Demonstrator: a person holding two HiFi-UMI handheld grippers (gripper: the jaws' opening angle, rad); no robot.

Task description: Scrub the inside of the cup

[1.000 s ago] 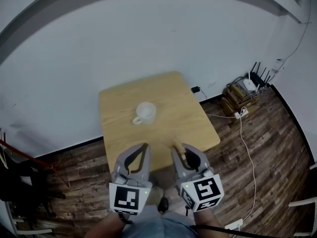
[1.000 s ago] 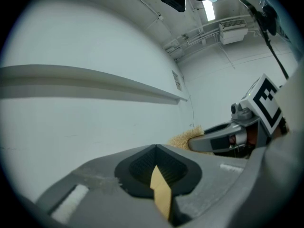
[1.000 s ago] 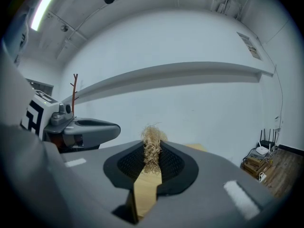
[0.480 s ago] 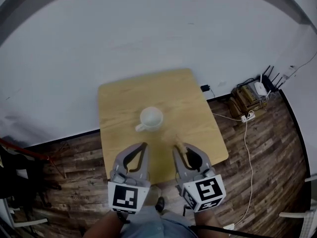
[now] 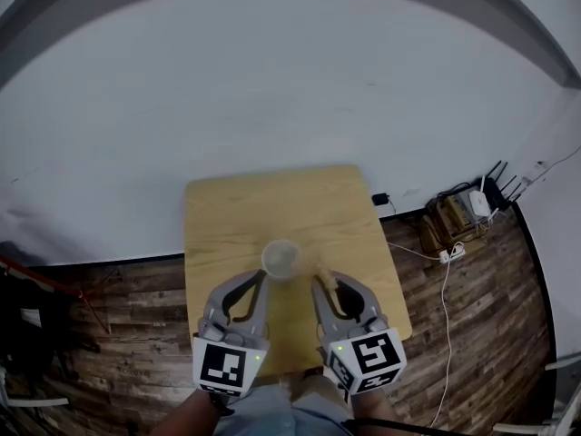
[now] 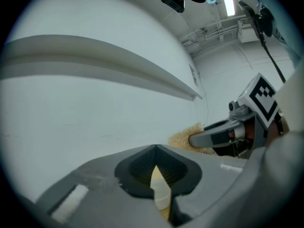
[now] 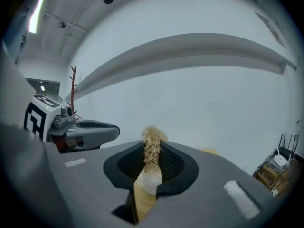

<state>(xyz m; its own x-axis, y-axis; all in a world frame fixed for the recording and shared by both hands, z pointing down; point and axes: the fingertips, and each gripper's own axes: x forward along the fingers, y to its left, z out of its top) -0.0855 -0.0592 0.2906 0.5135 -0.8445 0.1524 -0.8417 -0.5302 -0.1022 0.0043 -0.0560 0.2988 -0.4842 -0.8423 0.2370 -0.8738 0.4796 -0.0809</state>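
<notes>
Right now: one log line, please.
left gripper: shut, empty | right gripper: shut on scrubber | cup: upright on table

You have carried both sets of tongs further out over the bench, and it now lies closer under you. The cup, a second ago well ahead of the tips, now sits just beyond them, between the left tongs and the right tongs. The scrubber has come up near its rim.
</notes>
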